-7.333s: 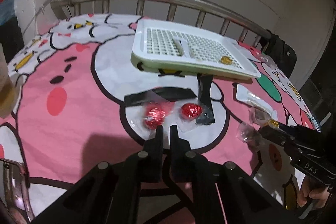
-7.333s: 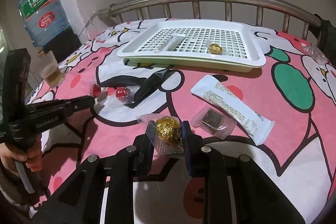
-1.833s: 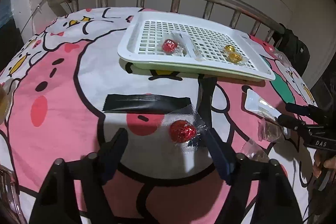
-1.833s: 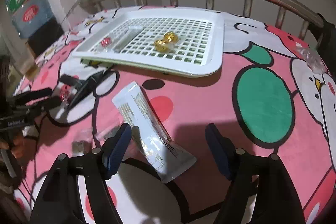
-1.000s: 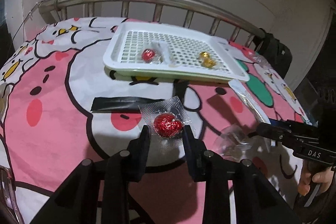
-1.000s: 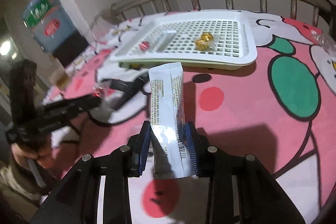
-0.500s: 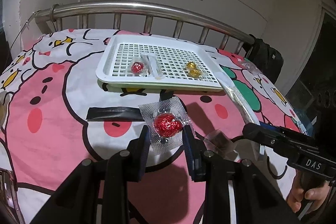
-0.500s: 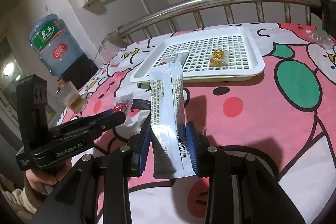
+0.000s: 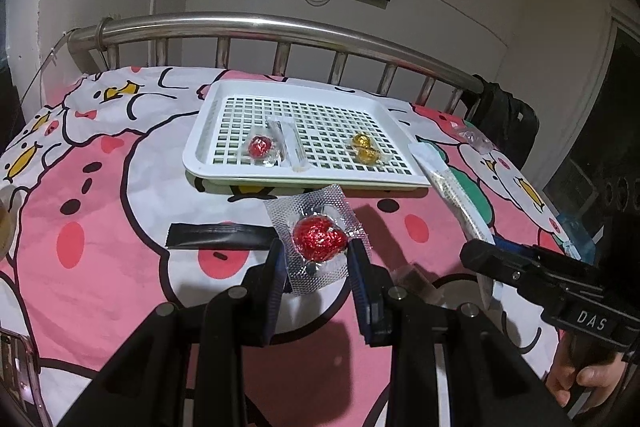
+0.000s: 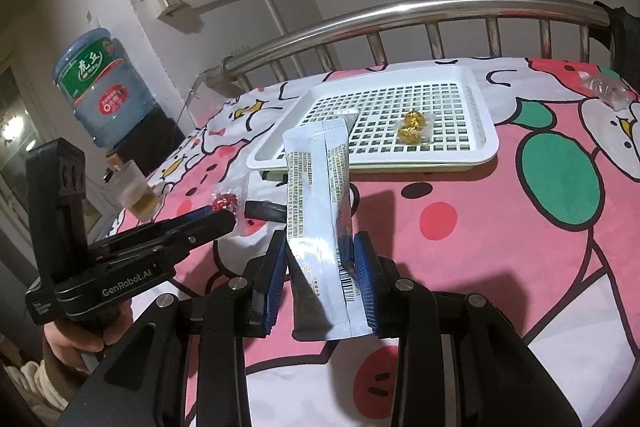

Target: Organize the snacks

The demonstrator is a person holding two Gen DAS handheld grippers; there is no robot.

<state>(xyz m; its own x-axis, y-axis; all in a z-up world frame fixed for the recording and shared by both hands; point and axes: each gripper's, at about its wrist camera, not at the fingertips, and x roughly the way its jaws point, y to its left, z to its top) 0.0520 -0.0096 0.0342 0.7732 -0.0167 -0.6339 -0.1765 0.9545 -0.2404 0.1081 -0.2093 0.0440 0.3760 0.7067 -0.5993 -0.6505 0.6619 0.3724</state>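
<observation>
Bed with pink cartoon sheet (image 9: 100, 227), white tray (image 9: 304, 179) near the headboard. Left gripper (image 9: 318, 255) jaws pinching red wrapped candy (image 9: 318, 237), right gripper (image 10: 320, 259) jaws pinching white snack packet (image 10: 320, 195), both lifted off the sheet, short of the tray.

white snack packet (image 10: 320, 195) upright, jaws clamping it

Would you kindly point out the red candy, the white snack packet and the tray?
red candy (image 9: 319, 237), left wrist view, red foil centre.
white snack packet (image 10: 318, 195), right wrist view, printed middle.
tray (image 9: 199, 143), left wrist view, left rim.
</observation>
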